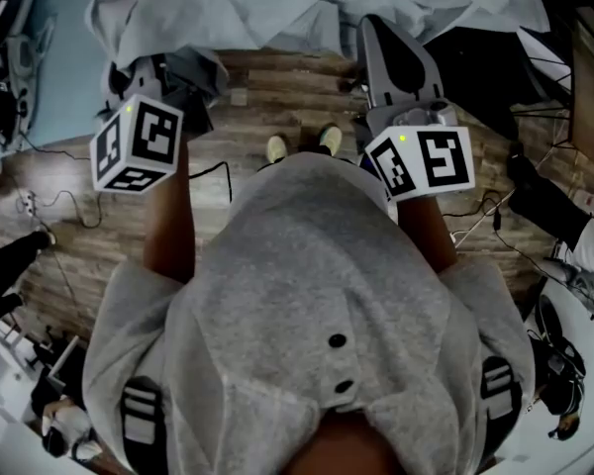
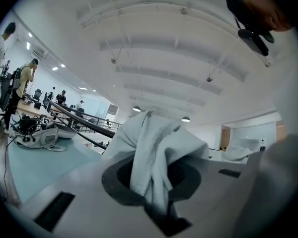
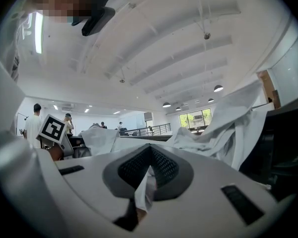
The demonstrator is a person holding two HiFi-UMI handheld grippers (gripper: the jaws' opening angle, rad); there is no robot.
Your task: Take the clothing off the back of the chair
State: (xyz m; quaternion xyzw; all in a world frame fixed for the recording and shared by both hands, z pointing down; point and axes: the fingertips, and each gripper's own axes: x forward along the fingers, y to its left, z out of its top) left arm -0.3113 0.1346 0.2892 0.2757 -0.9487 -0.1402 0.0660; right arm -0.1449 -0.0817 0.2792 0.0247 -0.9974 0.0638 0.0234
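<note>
A pale blue-white garment (image 1: 277,8) hangs spread across the top of the head view, held up between both grippers. My left gripper (image 1: 163,72) is shut on a bunched fold of the garment (image 2: 151,152), which stands up out of its jaws. My right gripper (image 1: 396,52) is shut on a thin edge of the cloth (image 3: 145,187), and the rest of the garment (image 3: 223,128) trails off to the right. A dark shape (image 3: 283,152) on the right, possibly the chair, stands beside the cloth; its back is hidden.
Wooden floor (image 1: 247,117) lies below with cables (image 1: 69,206) across it and my shoes (image 1: 302,144) at the centre. Dark gear (image 1: 544,206) crowds the right side. People (image 2: 20,83) stand by a desk and a railing (image 2: 79,123) at the far left.
</note>
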